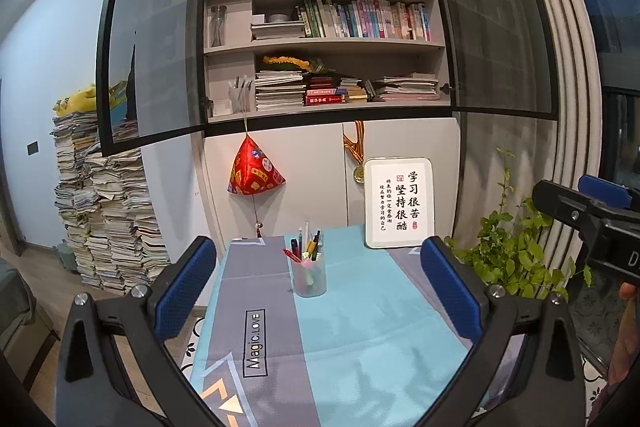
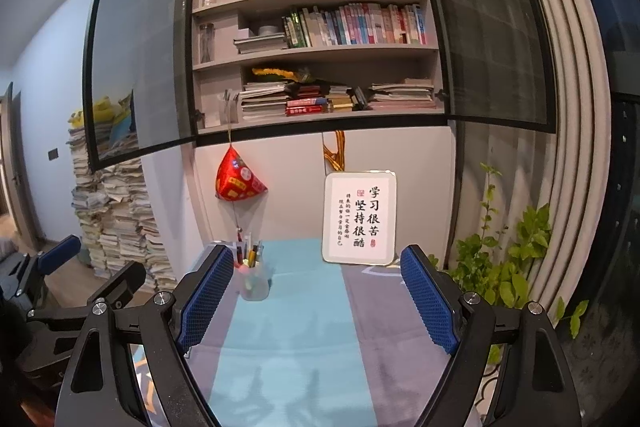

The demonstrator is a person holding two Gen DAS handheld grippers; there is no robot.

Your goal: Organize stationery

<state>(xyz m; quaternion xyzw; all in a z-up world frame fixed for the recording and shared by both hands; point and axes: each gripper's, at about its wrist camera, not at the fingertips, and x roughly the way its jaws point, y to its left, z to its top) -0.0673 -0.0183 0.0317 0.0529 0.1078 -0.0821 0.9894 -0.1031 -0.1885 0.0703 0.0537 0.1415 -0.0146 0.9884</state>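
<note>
A clear pen cup [image 1: 309, 277] with several pens and markers stands upright on the blue and grey tablecloth [image 1: 360, 339], toward the far end of the table. My left gripper [image 1: 316, 287] hovers open above the near part of the cloth, nothing between its blue pads. The same pen cup [image 2: 254, 281] shows in the right wrist view just beyond the left blue pad. My right gripper [image 2: 318, 301] is wide open and holds nothing, well short of the cup. The right gripper's black body and blue pad [image 1: 600, 211] appear at the right edge of the left wrist view.
A framed calligraphy sign [image 1: 399, 202] leans on the cabinet at the table's far edge. A red pyramid ornament [image 1: 256, 169] hangs left of it. A leafy plant [image 1: 516, 251] stands to the right, tall paper stacks [image 1: 108, 211] to the left, bookshelves [image 1: 320, 27] with open glass doors above.
</note>
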